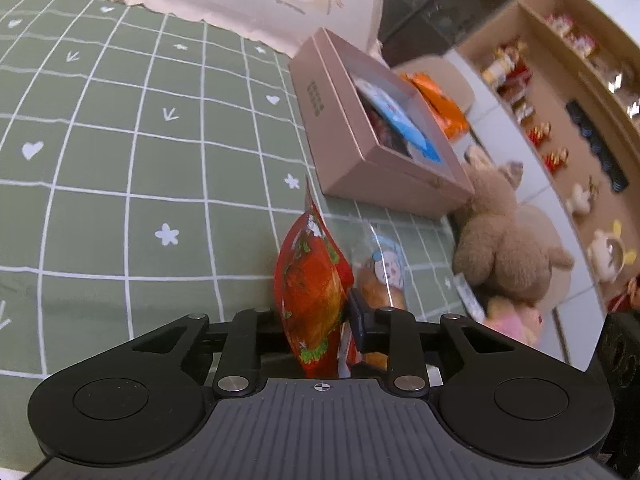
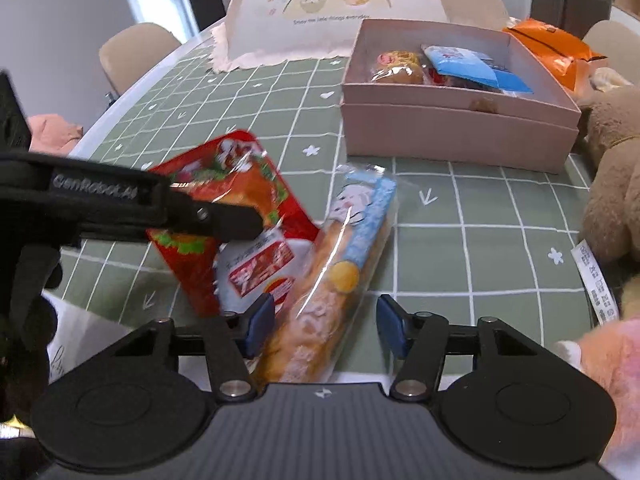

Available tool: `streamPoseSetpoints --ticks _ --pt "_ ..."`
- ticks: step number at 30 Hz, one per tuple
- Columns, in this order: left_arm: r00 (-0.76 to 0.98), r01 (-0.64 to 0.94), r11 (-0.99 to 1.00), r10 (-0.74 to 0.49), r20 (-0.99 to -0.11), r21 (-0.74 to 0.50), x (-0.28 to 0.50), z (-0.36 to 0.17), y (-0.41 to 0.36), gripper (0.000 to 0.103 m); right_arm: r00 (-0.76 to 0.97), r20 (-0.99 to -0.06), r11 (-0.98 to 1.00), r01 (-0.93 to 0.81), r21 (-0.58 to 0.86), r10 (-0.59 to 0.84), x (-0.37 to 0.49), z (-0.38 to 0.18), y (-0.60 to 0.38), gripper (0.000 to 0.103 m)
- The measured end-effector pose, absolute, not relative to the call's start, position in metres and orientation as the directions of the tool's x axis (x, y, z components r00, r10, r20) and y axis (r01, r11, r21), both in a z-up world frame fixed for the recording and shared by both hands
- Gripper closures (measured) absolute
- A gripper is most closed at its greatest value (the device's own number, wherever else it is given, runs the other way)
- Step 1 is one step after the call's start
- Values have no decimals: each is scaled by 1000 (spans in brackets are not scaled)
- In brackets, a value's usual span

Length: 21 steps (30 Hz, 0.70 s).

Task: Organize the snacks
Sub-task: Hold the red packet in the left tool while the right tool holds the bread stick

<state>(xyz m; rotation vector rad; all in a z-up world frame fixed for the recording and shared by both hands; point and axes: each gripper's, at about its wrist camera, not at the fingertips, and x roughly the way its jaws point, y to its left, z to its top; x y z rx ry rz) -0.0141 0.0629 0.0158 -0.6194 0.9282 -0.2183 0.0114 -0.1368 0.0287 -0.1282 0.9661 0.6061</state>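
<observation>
A red snack packet (image 1: 310, 280) stands on edge between my left gripper's (image 1: 316, 320) jaws, which are shut on it. The right wrist view shows the same red packet (image 2: 236, 184) tilted up off the green checked tablecloth (image 2: 500, 248), with the left gripper (image 2: 240, 222) clamped across it. A clear-wrapped bread roll with a blue cartoon label (image 2: 340, 264) lies beside it on the cloth. My right gripper (image 2: 326, 326) straddles its near end. The left blue pad is against the wrapper and the right pad stands clear of it. The bread roll (image 1: 380, 280) also shows past the red packet.
An open pink box (image 2: 460, 128) holding several wrapped snacks sits farther back, with an orange bag (image 2: 560, 48) behind it. A white cartoon food cover (image 2: 340, 12) stands at the rear. Brown plush toys (image 2: 616, 184) crowd the right edge. A pink box (image 1: 352, 160) and a shelf (image 1: 560, 92) show in the left view.
</observation>
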Motion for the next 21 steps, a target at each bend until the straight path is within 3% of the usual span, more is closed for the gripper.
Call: streamPoseSetpoints --ticks 7,11,15,21 --pt "509 -45 848 -435 -743 -528 -26 37 86 76 387 -811 823 -536 190 439 3 30 -143 56" --pt "572 -95 817 -423 -703 -569 -16 24 86 74 394 -809 815 -554 171 437 1 30 -133 56" --pt "592 -99 809 -420 -688 -579 -2 7 72 63 394 -807 804 -572 159 440 1 29 -122 56" --pt "605 -99 811 -412 -682 -577 3 5 63 65 394 -806 799 -581 154 441 -2 29 -118 56"
